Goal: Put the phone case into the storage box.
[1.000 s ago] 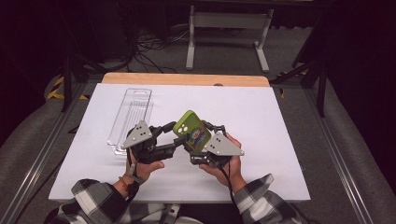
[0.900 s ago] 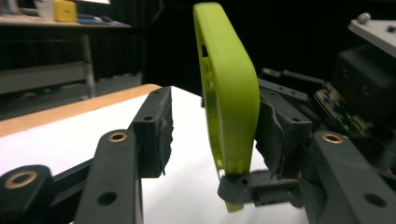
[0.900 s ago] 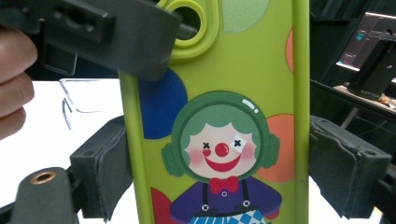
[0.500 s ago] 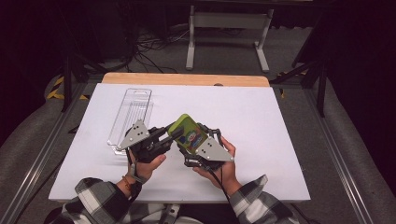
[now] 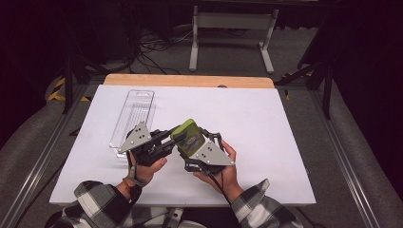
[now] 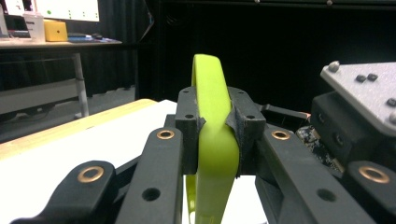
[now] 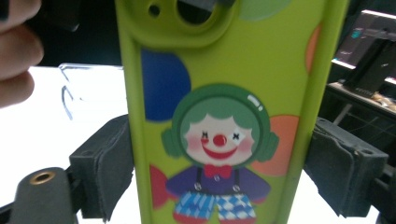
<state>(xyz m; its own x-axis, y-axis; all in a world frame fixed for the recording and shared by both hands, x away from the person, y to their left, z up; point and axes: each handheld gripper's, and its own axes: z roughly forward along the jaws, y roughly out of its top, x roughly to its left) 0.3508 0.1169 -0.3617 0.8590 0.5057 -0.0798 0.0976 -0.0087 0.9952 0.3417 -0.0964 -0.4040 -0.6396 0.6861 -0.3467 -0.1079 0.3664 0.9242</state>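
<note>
A lime-green phone case (image 5: 187,135) with a clown print hangs just above the white table top (image 5: 266,123), held between both grippers. My left gripper (image 5: 175,135) comes in from the left and is shut on the case's edge; in the left gripper view its jaws clamp the case (image 6: 210,84) edge-on, left gripper (image 6: 215,116). From the near right, my right gripper (image 5: 196,143) holds the case across its width. In the right gripper view the clown side of the case (image 7: 219,93) faces the camera, and both pads (image 7: 105,163) of the right gripper (image 7: 224,168) press its sides.
A long clear plastic package (image 5: 133,116) lies on the table left of the hands, running away from me. The table's wooden far edge (image 5: 190,80) borders a dark floor with cables and a metal stand (image 5: 233,28).
The case and the right hand have shifted a little left and toward me, closing up on the left gripper. The clear package has not moved.
</note>
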